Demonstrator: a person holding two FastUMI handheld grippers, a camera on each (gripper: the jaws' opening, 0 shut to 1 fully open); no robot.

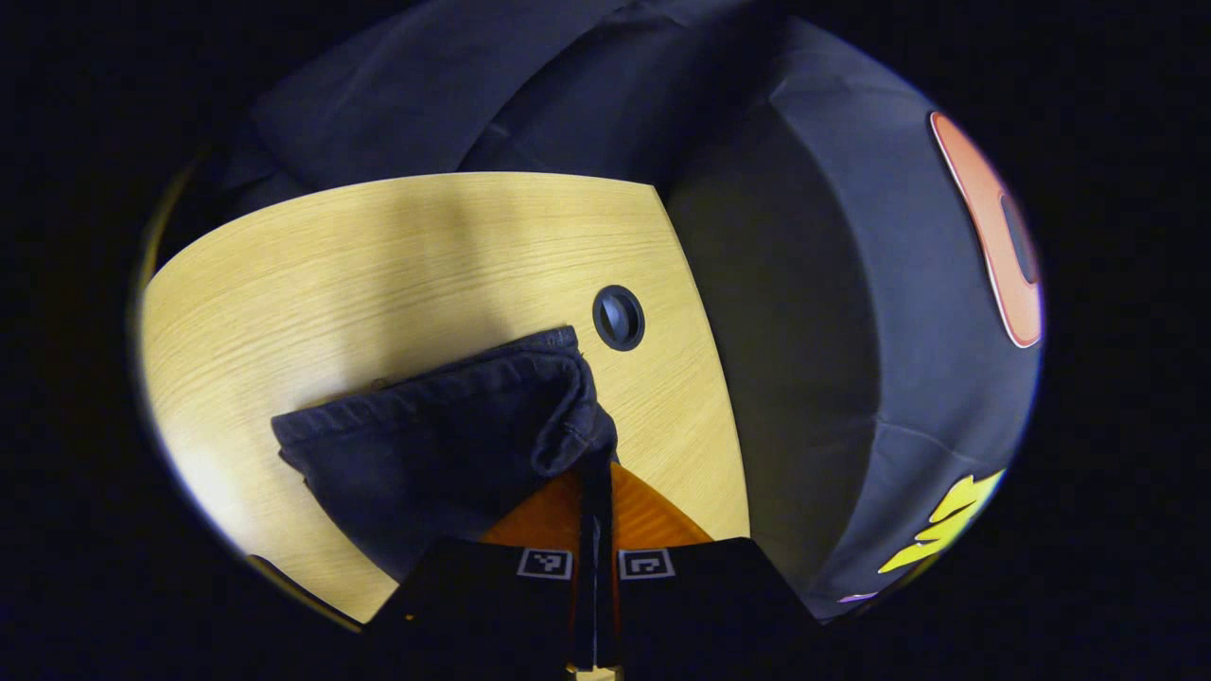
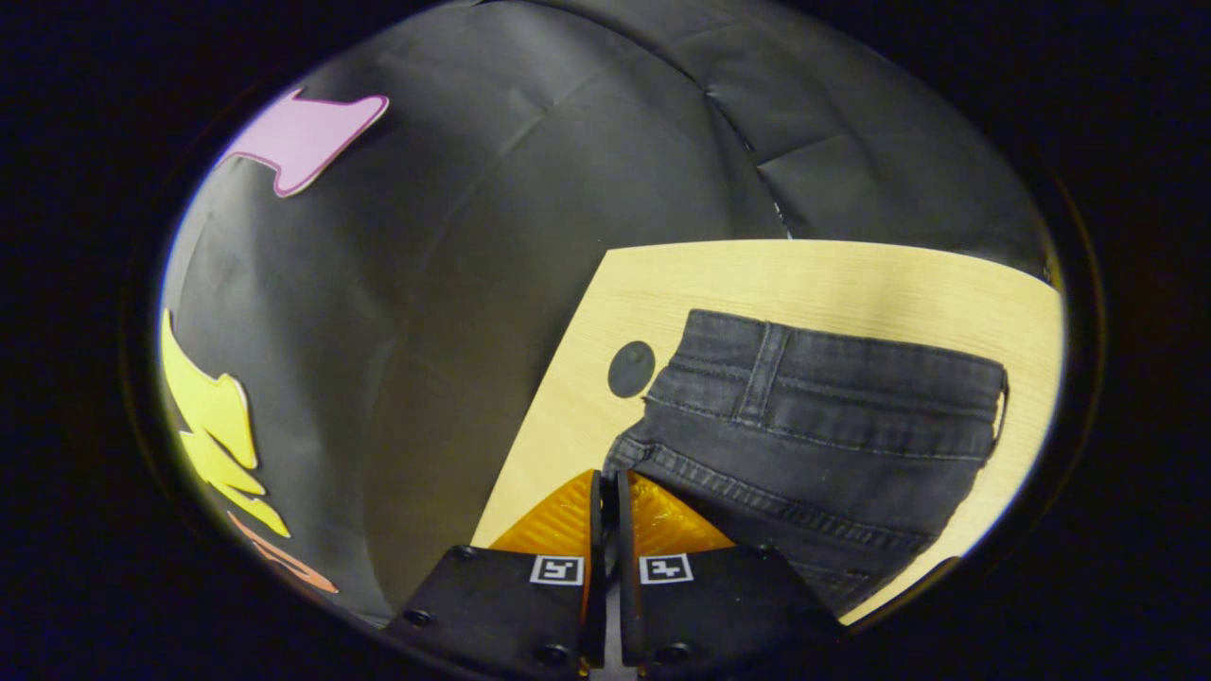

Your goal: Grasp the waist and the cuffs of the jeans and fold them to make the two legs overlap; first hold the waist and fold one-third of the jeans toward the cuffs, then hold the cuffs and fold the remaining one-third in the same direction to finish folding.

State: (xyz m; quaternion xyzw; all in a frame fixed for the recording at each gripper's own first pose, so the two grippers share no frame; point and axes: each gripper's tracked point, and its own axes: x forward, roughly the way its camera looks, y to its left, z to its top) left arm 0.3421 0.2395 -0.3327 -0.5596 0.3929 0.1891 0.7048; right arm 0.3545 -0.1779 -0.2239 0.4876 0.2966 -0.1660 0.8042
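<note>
Jeans (image 2: 814,426) on table (image 1: 378,265), cuff and waist pinched in both grippers' closed jaws.

At the bottom centre of the left gripper view, the left gripper (image 1: 596,473) has a black body split by a narrow slot, with a small square black-and-white marker on each side. At the bottom centre of the right gripper view, the right gripper (image 2: 606,492) has the same black housing and paired markers, plus round screws near its lower edge and ribbed faces on its fingers (image 2: 662,520).
</note>
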